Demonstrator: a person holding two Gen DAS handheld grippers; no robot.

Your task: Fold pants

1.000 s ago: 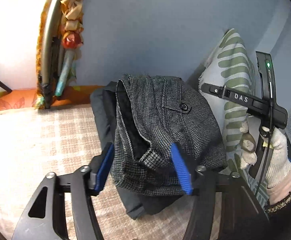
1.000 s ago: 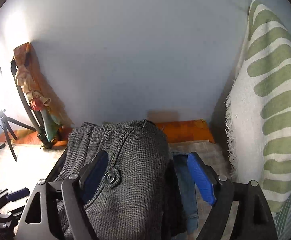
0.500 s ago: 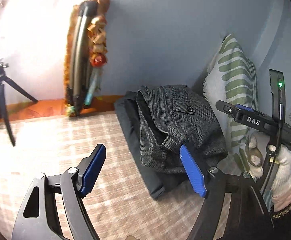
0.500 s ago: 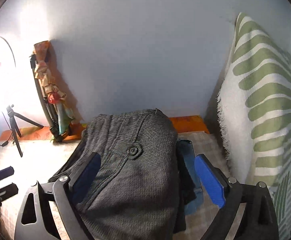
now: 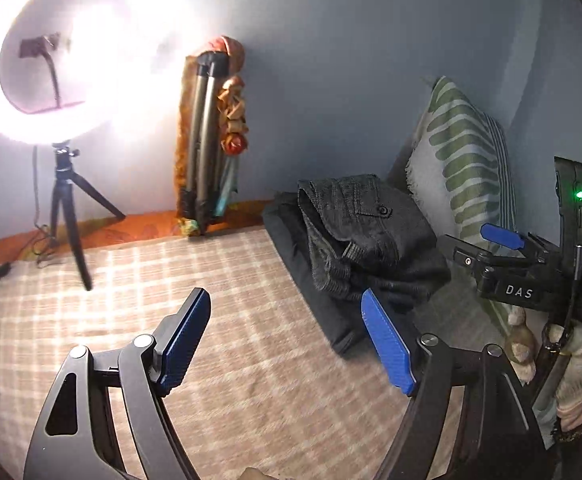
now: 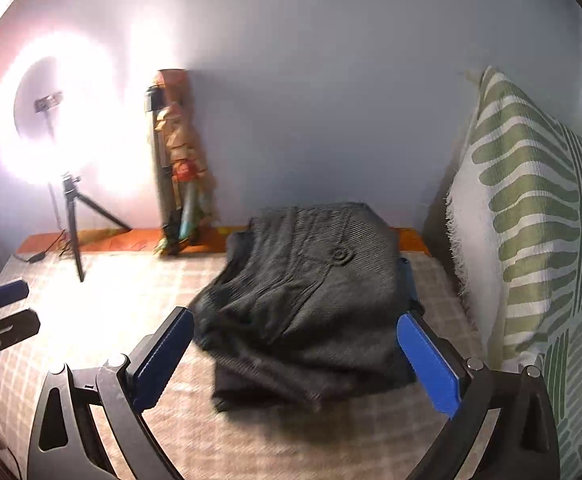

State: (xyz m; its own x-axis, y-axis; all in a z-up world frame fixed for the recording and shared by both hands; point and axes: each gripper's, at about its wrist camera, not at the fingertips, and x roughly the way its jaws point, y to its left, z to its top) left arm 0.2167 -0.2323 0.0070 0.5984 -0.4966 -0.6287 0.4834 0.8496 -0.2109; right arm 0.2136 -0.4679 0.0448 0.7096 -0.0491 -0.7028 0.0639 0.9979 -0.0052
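Note:
Grey tweed pants point(image 5: 365, 236) lie folded on top of a stack of dark folded clothes point(image 5: 323, 312) near the wall, also in the right wrist view point(image 6: 311, 292). A button pocket faces up. My left gripper point(image 5: 287, 340) is open and empty, above the checked bedsheet point(image 5: 131, 312), left of and apart from the stack. My right gripper point(image 6: 291, 356) is open and empty, its fingers either side of the stack's near edge without touching it. The right gripper also shows in the left wrist view point(image 5: 503, 240), held by a gloved hand.
A bright ring light on a tripod point(image 5: 67, 208) stands at the back left. A folded tripod with cloth point(image 5: 207, 152) leans on the blue wall. A green-striped pillow point(image 6: 531, 216) stands right of the stack. A blue garment point(image 6: 407, 276) peeks from under it.
Both grippers have pulled back from the folded pants and away from the stack. The left one has swung left, bringing the ring light into view. The pants stay on the stack.

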